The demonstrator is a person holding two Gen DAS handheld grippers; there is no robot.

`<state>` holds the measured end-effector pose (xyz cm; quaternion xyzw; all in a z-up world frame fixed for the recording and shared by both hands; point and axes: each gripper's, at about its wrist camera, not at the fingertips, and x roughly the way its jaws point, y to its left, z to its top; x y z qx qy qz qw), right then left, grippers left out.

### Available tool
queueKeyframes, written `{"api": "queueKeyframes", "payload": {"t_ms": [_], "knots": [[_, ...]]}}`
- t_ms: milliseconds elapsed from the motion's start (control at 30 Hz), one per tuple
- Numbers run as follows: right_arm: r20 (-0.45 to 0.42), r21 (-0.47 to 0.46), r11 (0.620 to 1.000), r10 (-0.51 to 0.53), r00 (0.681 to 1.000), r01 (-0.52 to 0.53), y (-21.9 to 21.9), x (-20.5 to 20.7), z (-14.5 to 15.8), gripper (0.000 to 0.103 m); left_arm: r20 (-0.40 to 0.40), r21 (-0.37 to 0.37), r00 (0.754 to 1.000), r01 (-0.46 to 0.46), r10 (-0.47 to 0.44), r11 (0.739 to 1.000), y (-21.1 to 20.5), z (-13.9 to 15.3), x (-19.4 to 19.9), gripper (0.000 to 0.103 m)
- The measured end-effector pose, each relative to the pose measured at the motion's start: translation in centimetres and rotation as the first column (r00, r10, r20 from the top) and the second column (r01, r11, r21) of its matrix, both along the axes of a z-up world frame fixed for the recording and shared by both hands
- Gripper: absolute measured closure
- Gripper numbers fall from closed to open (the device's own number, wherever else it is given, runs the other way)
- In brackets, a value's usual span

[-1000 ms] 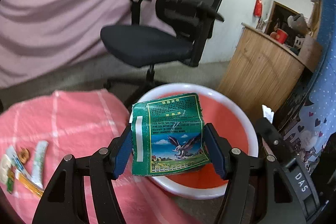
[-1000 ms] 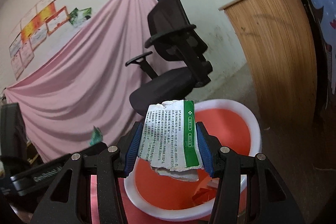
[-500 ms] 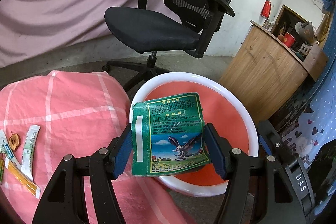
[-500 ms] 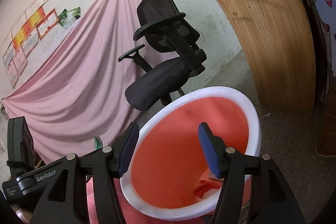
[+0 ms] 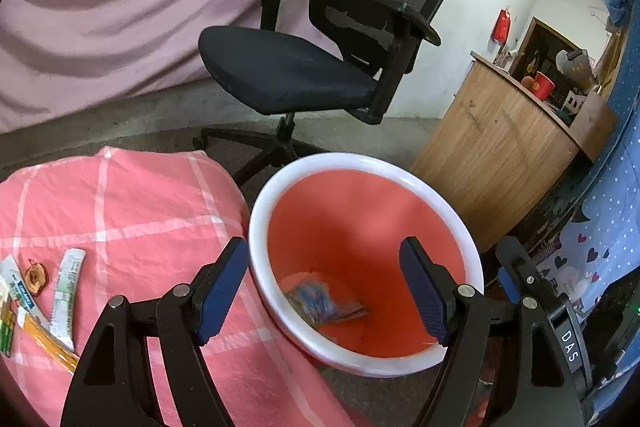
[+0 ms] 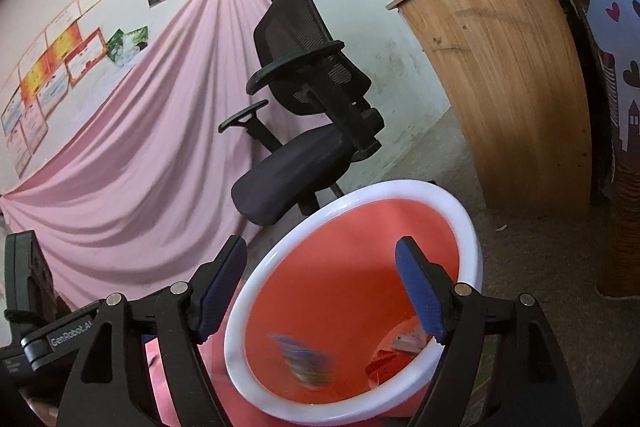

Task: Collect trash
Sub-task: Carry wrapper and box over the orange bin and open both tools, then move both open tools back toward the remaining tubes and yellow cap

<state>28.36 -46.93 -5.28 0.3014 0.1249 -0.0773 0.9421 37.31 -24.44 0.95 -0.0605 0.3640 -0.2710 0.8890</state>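
A red bin with a white rim [image 5: 264, 203] stands on the floor beside the pink checked cloth [image 5: 132, 203]; it also shows in the right wrist view [image 6: 464, 215]. My left gripper [image 5: 324, 287] is open and empty above the bin. A green wrapper [image 5: 320, 301] lies inside the bin; it shows blurred in the right wrist view [image 6: 306, 363]. My right gripper [image 6: 322, 289] is open and empty over the bin. More wrappers [image 5: 66, 297] and a small brown scrap [image 5: 36, 275] lie on the cloth at the left. Red and white trash [image 6: 396, 351] lies in the bin.
A black office chair [image 5: 304, 63] stands behind the bin. A wooden counter [image 5: 504, 143] is to the right. A pink drape [image 6: 140, 131] hangs along the wall. The other gripper's body [image 6: 24, 299] shows at the left edge of the right wrist view.
My left gripper opened and the green wrapper fell into the bin. My right gripper let go of its white and green wrapper earlier and stays open.
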Motion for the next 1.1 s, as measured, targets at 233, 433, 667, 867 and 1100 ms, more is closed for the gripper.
{"api": "queueKeyframes", "payload": {"t_ms": [233,433,667,867,1100], "knots": [[0.052,-0.042,0.999,0.002,0.999,0.000,0.9,-0.6,1.2,0.014,0.099,-0.021,0.993,-0.064,0.066,0.998,2.1,1.4,-1.6,0.015],[0.152,-0.121,0.993,0.023,0.988,-0.004,2.5,-2.1,3.3,0.000,0.286,-0.039,0.943,-0.164,0.168,0.986,5.0,3.1,-5.1,0.003],[0.237,-0.209,0.976,0.119,0.964,-0.069,5.4,-3.1,5.5,0.000,0.415,-0.040,0.870,-0.276,0.267,0.960,9.3,4.4,-9.3,0.002],[0.273,-0.301,0.941,0.242,0.931,-0.157,8.8,-4.0,7.3,0.000,0.488,-0.027,0.808,-0.363,0.329,0.931,13.7,4.8,-12.9,0.002],[0.287,-0.408,0.879,0.380,0.880,-0.247,13.6,-4.8,8.4,0.000,0.489,-0.044,0.752,-0.485,0.442,0.873,19.6,4.0,-16.1,0.002]]}}
